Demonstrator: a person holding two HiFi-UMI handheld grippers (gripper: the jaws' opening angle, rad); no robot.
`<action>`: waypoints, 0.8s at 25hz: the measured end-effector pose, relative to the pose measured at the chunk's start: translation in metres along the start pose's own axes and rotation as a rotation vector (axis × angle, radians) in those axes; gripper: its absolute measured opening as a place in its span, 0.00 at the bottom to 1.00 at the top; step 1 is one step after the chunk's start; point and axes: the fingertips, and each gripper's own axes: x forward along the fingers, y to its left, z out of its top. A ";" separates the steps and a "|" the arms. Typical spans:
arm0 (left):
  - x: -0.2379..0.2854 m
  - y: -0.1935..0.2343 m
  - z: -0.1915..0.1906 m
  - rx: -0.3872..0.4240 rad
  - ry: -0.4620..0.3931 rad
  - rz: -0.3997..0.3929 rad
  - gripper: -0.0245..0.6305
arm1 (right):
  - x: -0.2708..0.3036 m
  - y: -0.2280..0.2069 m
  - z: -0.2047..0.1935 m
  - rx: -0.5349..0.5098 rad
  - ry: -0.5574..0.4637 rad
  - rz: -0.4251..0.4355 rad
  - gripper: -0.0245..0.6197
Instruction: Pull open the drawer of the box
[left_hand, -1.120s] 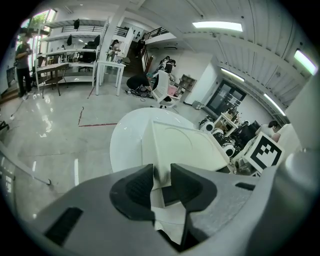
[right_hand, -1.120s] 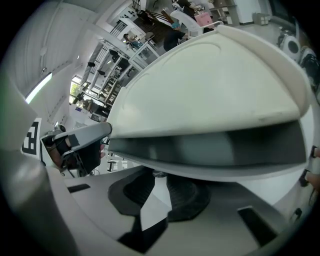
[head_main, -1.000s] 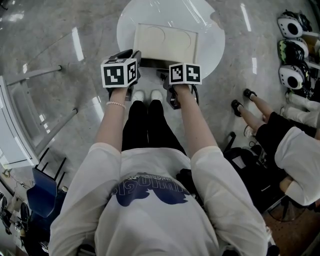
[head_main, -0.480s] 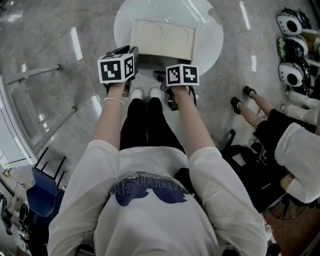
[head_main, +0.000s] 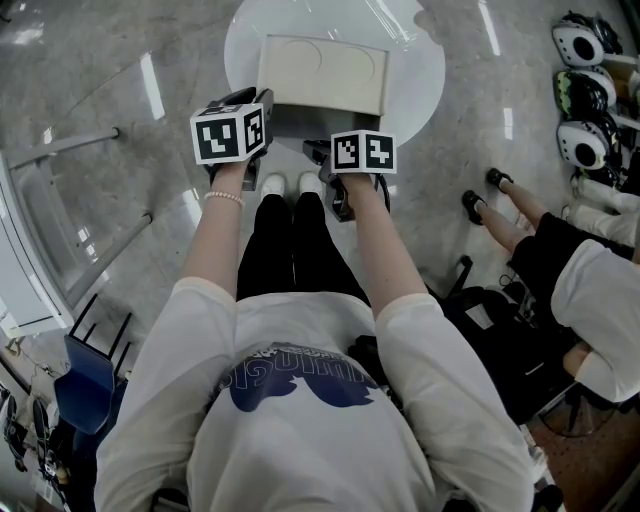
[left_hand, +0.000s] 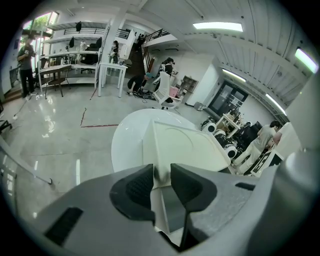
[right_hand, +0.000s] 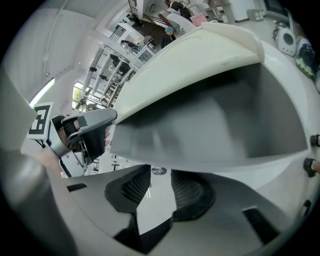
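The drawer (right_hand: 210, 125) stands pulled out of the cream box (head_main: 322, 70), which sits on the round white table (head_main: 415, 75) at the top centre of the head view. The right gripper (right_hand: 160, 182) is opening its jaws around the small knob (right_hand: 159, 171), with the pads off it. The left gripper (left_hand: 162, 175) pinches the box's near corner. The pull looks done to me; next, both would need to back away cleanly.
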 end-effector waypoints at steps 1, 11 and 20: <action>0.000 0.000 0.000 0.000 -0.001 -0.002 0.21 | -0.002 0.000 -0.002 0.012 -0.005 0.001 0.25; -0.088 -0.006 0.025 0.010 -0.177 -0.021 0.22 | -0.139 0.029 0.002 0.052 -0.208 0.156 0.26; -0.289 -0.115 0.190 0.256 -0.827 -0.130 0.21 | -0.386 0.182 0.140 -0.454 -1.085 0.174 0.14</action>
